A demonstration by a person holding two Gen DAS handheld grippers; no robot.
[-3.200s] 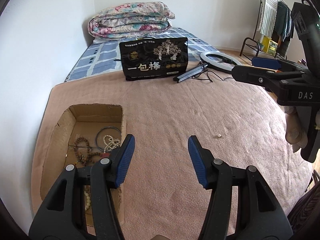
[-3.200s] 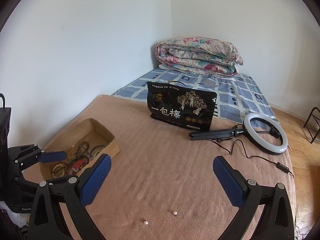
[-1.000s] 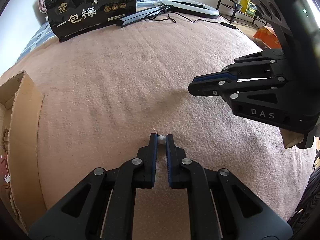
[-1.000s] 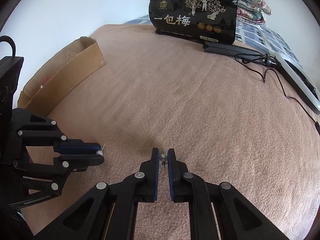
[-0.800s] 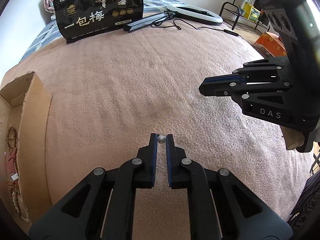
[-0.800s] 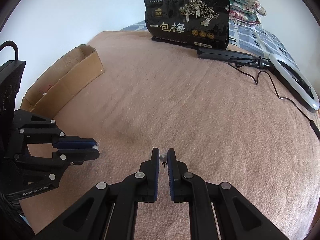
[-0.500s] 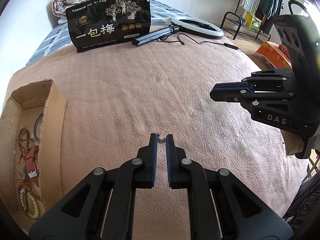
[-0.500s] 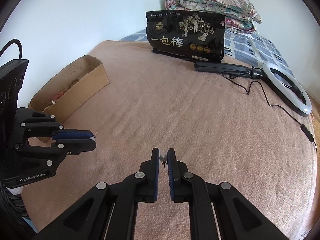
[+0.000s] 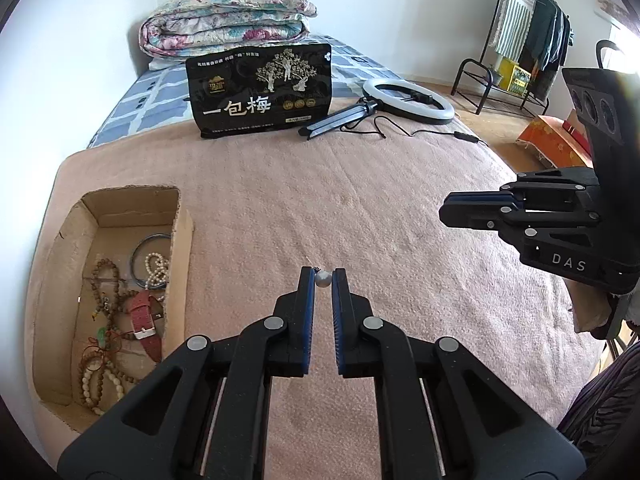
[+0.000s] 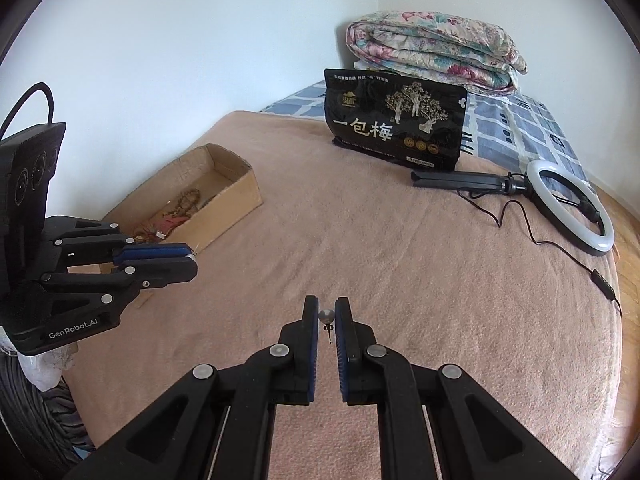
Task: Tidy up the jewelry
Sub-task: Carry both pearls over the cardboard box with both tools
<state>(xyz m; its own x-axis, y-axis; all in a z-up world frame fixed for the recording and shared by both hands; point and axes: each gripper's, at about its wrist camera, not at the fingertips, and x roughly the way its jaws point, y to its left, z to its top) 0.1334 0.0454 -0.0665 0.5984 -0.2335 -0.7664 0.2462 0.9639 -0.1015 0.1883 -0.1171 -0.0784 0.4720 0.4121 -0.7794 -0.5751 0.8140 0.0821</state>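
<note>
White walls [image 10: 200,40]; bed [image 9: 400,208]; clothes rack [image 9: 524,32]; wooden floor [image 9: 492,124].

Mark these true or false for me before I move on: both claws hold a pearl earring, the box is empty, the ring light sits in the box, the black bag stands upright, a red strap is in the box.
1. Each claw grips a pearl stud: left claw on one pearl earring, right claw on the other earring. True.
2. The cardboard box is empty. False: it holds bead bracelets, a bangle and more.
3. The ring light lies in the box. False: it lies on the bed, beyond the pink blanket.
4. The black bag stands upright. True.
5. A red strap lies in the box. True.
</note>
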